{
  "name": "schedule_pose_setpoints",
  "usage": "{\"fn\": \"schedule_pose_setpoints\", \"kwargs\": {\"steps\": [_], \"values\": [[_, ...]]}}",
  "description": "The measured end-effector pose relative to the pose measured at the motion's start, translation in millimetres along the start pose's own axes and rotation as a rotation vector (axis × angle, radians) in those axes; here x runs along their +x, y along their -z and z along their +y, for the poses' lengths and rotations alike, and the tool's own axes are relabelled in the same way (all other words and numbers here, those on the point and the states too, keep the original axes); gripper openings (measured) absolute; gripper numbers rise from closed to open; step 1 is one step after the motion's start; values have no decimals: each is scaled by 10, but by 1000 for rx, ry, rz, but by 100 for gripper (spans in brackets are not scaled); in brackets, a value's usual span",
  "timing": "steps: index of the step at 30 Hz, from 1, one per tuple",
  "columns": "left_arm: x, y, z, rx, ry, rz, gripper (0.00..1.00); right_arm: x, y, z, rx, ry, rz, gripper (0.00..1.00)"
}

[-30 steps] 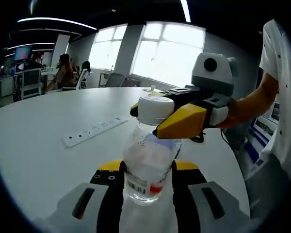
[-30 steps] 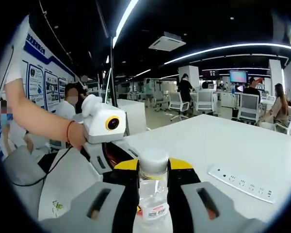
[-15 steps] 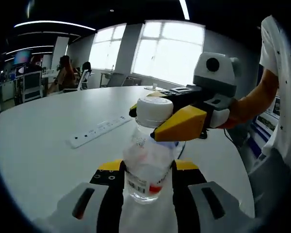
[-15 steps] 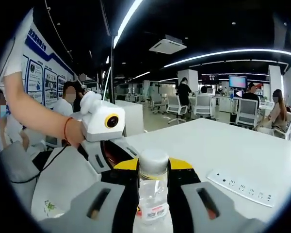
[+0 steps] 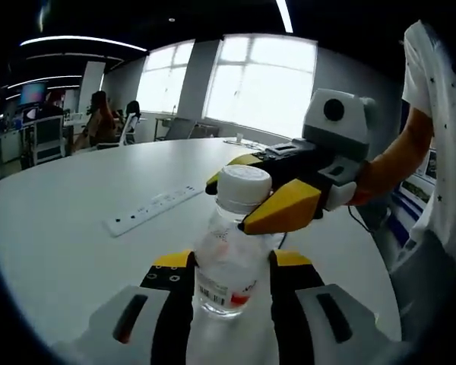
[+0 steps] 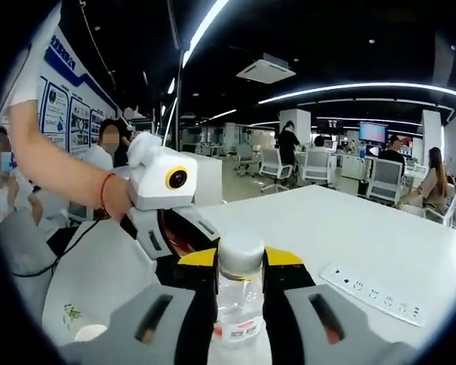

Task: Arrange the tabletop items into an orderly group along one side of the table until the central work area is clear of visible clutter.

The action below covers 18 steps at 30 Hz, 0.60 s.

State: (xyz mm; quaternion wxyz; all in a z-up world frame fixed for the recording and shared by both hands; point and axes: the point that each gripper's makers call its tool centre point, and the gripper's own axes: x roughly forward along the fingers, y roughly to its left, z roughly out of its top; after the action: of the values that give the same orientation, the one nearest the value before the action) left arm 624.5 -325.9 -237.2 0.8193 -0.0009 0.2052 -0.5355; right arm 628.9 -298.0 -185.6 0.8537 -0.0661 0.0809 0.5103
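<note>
- The left tool has its yellow-and-black jaws clamped on the lower body of the bottle, one jaw on each side, just above the barcode label.
- The right tool, entering the left gripper view from the right, has its yellow jaws closed around the bottle's neck just under the white cap. In the right gripper view the right tool shows the same grip, with the cap rising between the jaws.
- Step in hand, as I judge it: the bottle is held by both tools above the tabletop, either being carried to its place or having its cap worked.
- The next move likely calls for one tool to let go while the other sets the bottle upright near the tabletop's edge.
- The bottle is clear, thin plastic, round-bodied, with a red-and-white label and a smooth screw cap. It probably dents under a hard squeeze.
- Beyond it, a long flat white power strip lies well apart on the smooth, matte white, round-edged tabletop.
</note>
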Motion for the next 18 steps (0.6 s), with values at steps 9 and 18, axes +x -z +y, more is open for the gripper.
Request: {"fn": "schedule_pose_setpoints", "kwargs": {"steps": [9,18], "values": [[2,14,-26,3,4,10,39,-45,15,16,7,-7,25,20],[4,100,-58,19,5,42,39,-94,46,73,-7,-19,41,21]]}}
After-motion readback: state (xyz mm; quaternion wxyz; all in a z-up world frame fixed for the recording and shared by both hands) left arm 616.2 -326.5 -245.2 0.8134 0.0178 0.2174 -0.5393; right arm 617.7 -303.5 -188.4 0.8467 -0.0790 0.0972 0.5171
